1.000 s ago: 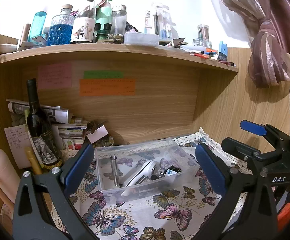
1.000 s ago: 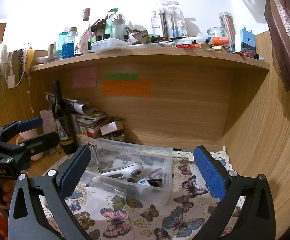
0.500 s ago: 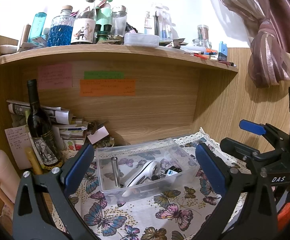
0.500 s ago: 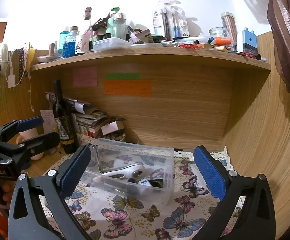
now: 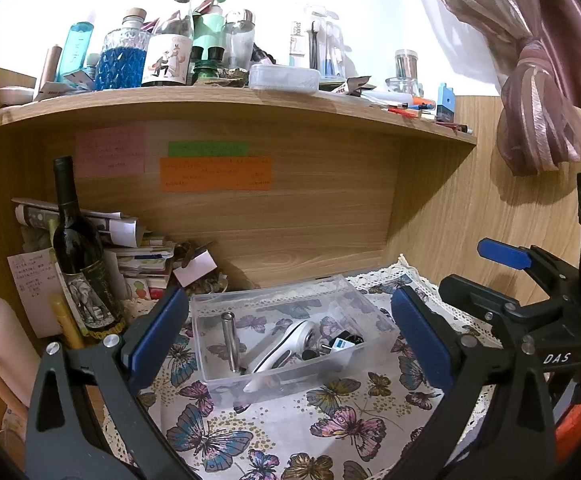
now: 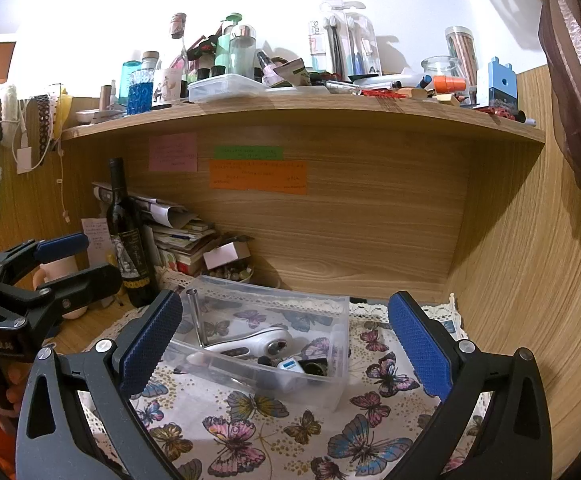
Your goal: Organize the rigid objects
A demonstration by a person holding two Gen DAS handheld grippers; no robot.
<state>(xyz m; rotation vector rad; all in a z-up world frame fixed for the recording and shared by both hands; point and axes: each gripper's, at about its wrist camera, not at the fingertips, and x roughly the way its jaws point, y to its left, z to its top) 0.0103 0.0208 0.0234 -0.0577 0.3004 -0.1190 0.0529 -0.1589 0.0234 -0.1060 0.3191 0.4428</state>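
A clear plastic box [image 5: 290, 336] is set on the butterfly cloth [image 5: 290, 432] of the bench, in front of the wooden back panel. Inside the box a metal rod [image 5: 229, 340] is propped near its left wall, with a white handled tool [image 5: 286, 344] laid beside it and small dark items to the right. A wine bottle [image 5: 78, 248] stands left of the box. The left gripper [image 5: 290, 336] and the right gripper [image 6: 286, 340] are held spread wide, nothing between the pads, both short of the box.
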